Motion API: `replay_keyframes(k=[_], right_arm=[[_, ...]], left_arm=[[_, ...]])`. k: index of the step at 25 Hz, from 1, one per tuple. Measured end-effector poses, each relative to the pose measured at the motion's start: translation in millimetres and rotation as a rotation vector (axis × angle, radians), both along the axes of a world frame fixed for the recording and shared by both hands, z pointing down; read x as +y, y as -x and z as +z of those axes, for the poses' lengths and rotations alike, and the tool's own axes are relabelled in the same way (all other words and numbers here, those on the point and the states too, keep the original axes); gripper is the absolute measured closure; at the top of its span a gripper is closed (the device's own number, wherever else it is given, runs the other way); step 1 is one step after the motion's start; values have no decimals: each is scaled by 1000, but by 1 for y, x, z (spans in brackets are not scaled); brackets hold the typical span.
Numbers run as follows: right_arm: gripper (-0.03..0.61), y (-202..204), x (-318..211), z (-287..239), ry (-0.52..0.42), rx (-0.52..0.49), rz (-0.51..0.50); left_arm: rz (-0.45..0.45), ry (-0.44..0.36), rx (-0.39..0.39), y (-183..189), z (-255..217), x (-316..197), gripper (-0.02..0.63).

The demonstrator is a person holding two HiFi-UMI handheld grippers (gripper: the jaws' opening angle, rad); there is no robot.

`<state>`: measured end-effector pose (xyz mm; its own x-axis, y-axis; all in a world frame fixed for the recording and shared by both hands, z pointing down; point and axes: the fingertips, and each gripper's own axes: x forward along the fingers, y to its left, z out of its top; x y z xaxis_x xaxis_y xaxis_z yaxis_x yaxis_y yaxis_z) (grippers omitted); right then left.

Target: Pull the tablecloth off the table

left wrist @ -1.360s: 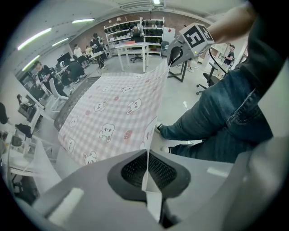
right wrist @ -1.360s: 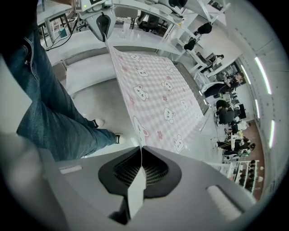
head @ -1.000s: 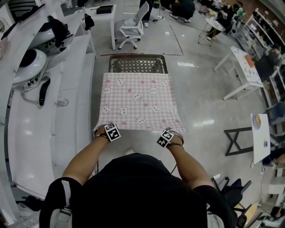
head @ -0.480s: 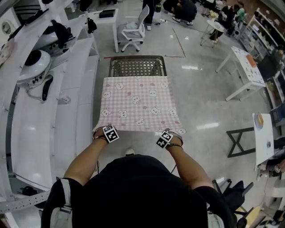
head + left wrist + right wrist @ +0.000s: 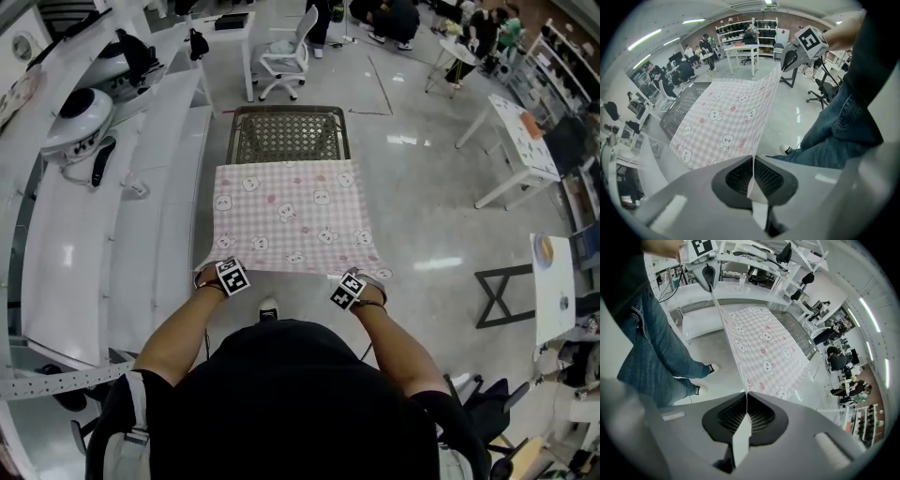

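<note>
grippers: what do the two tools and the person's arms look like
Left tool and right tool match: light grey plastic bodies, two broad jaws with dark ribbed pads, each topped by a cube of black-and-white square markers. The person wears a black short-sleeved top and blue jeans.

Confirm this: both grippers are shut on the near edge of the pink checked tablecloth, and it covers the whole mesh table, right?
Not the whole table: the head view shows the tablecloth leaving the far end of the mesh table bare. The left gripper and right gripper are shut on its near edge.
</note>
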<state>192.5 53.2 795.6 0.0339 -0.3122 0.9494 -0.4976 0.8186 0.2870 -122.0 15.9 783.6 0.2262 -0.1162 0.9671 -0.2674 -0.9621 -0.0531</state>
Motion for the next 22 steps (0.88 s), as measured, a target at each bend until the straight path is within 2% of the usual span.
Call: replay_keyframes(k=[9,18,22], right_arm=[[551,-1,34,3,2,3,-19],[551,0,53,-4,-39,10,-44],[551,-2,69,6,-9,20,-44]], left_arm=[[-16,2,4,-1,2,38,611],[-32,-10,9,0,-1,63,611],[-26,10,6,-1,5,80,611]])
